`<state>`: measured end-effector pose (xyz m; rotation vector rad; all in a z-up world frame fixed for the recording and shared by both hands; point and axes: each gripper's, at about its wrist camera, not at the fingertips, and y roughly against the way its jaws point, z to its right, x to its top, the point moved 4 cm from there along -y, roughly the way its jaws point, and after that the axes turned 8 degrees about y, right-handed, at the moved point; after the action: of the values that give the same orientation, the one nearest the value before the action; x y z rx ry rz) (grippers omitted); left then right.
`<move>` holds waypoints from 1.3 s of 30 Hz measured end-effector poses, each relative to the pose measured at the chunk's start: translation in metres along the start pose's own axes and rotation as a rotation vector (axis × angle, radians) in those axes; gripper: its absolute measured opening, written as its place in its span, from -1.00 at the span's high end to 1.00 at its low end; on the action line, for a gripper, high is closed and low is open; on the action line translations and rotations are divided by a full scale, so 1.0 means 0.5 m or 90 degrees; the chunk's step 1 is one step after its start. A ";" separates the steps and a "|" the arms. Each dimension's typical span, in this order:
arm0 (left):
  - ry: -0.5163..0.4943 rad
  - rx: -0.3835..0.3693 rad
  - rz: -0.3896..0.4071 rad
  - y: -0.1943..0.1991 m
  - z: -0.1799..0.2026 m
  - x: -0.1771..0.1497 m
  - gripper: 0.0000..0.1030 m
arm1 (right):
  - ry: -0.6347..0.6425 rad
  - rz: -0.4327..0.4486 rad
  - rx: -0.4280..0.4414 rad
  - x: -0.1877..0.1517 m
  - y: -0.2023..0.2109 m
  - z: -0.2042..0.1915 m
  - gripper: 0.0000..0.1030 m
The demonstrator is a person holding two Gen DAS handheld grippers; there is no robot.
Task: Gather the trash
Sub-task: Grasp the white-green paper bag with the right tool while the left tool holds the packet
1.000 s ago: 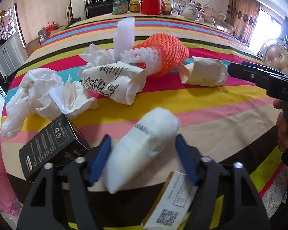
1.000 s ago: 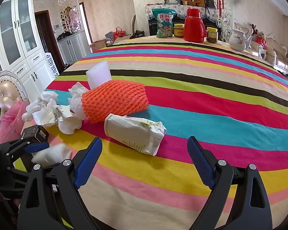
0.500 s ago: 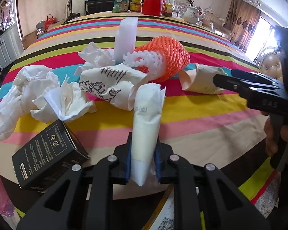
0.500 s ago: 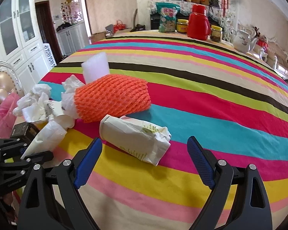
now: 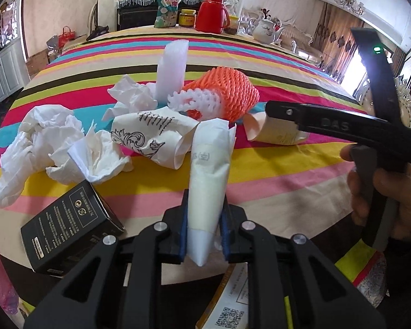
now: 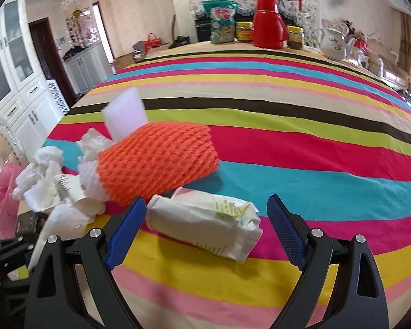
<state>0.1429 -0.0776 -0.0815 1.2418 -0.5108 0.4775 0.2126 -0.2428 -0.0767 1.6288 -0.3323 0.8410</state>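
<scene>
My left gripper [image 5: 202, 233] is shut on a white plastic wrapper [image 5: 209, 175] and holds it upright above the table's near edge. My right gripper [image 6: 205, 233] is open, its fingers on either side of a crumpled cream paper pack [image 6: 205, 226] that lies on the striped tablecloth [image 6: 301, 126]; the pack also shows in the left wrist view [image 5: 274, 134]. Other trash lies in a heap: an orange foam net [image 5: 227, 96], a white foam piece [image 5: 171, 68], a printed paper cup [image 5: 150, 137], crumpled tissues [image 5: 46, 139] and a black box [image 5: 68, 224].
At the table's far end stand a red thermos [image 6: 268, 26], jars [image 6: 243, 31], a snack bag [image 6: 222, 22] and a white teapot [image 6: 334, 42]. A pink bag [image 6: 2, 200] hangs at the left by a chair. A cardboard box [image 5: 230, 301] sits below the table edge.
My left gripper closed on the white wrapper and lifted it upright. My right gripper moved forward until its open fingers straddle the cream paper pack.
</scene>
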 end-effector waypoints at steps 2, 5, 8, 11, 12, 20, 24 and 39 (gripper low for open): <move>0.002 -0.004 0.002 0.007 -0.003 -0.002 0.64 | -0.011 -0.002 0.000 0.000 -0.005 0.005 -0.65; 0.004 -0.009 0.005 0.013 -0.007 -0.004 0.64 | -0.012 -0.005 -0.004 0.001 -0.007 0.002 -0.65; 0.011 -0.014 0.009 0.019 -0.014 -0.004 0.64 | -0.011 -0.006 0.002 0.000 -0.008 -0.007 -0.65; 0.012 -0.017 0.012 0.023 -0.018 -0.005 0.64 | -0.002 -0.022 -0.002 -0.007 -0.016 -0.019 -0.65; 0.013 -0.018 0.012 0.024 -0.019 -0.005 0.64 | -0.001 -0.028 0.003 -0.012 -0.020 -0.021 -0.65; 0.025 -0.020 0.021 0.034 -0.031 -0.005 0.64 | -0.008 -0.032 -0.006 -0.018 -0.028 -0.010 -0.63; 0.029 -0.021 0.034 0.045 -0.039 -0.003 0.64 | 0.003 -0.016 -0.006 -0.015 -0.013 -0.014 -0.62; 0.080 0.019 0.136 0.153 -0.106 0.029 0.64 | 0.040 0.073 0.003 0.025 0.079 -0.061 -0.62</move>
<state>0.1142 -0.0058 -0.0273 1.1818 -0.5335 0.7419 0.1860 -0.2209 -0.0384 1.5952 -0.3829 0.9778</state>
